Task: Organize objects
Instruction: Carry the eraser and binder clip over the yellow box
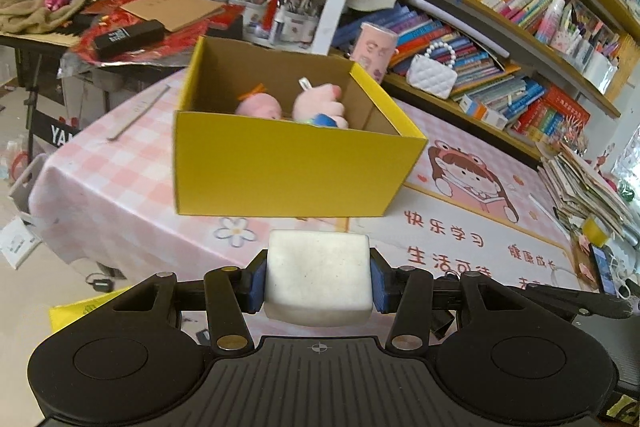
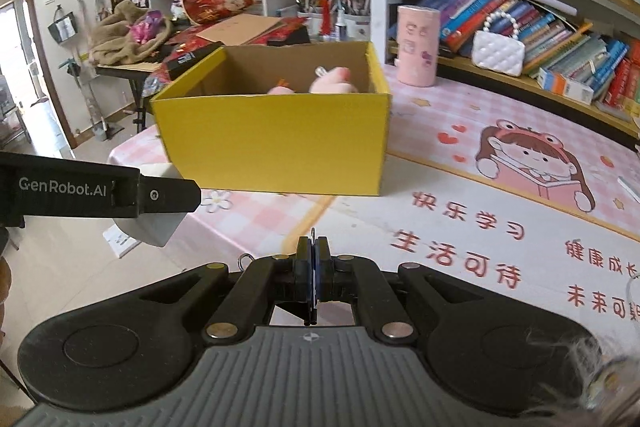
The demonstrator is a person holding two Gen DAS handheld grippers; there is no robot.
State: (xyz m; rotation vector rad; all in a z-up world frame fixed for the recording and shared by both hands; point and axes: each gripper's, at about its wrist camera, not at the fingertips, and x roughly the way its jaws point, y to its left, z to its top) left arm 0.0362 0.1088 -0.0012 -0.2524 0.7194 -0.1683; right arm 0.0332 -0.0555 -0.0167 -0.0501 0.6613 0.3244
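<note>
A yellow cardboard box (image 1: 288,167) stands open on the pink table cover, with pink plush toys (image 1: 320,103) inside. My left gripper (image 1: 318,281) hovers just short of the box's near wall, its blue pads shut on a white foam-like block (image 1: 318,267). In the right wrist view the box (image 2: 276,143) lies ahead and the toys (image 2: 334,85) peek over its rim. My right gripper (image 2: 313,255) is shut on a thin metal ring (image 2: 312,233) seen edge-on. The left gripper's finger (image 2: 168,195) and its block (image 2: 150,227) enter from the left. Grey fur (image 2: 580,351) blurs the lower right corner.
A pink cylinder (image 2: 416,45) and a white quilted bag (image 2: 498,53) stand behind the box, by shelves packed with books (image 1: 500,39). A ruler (image 1: 138,113) lies near the table's left edge. Piled papers (image 1: 584,187) sit at the right. The floor drops off to the left.
</note>
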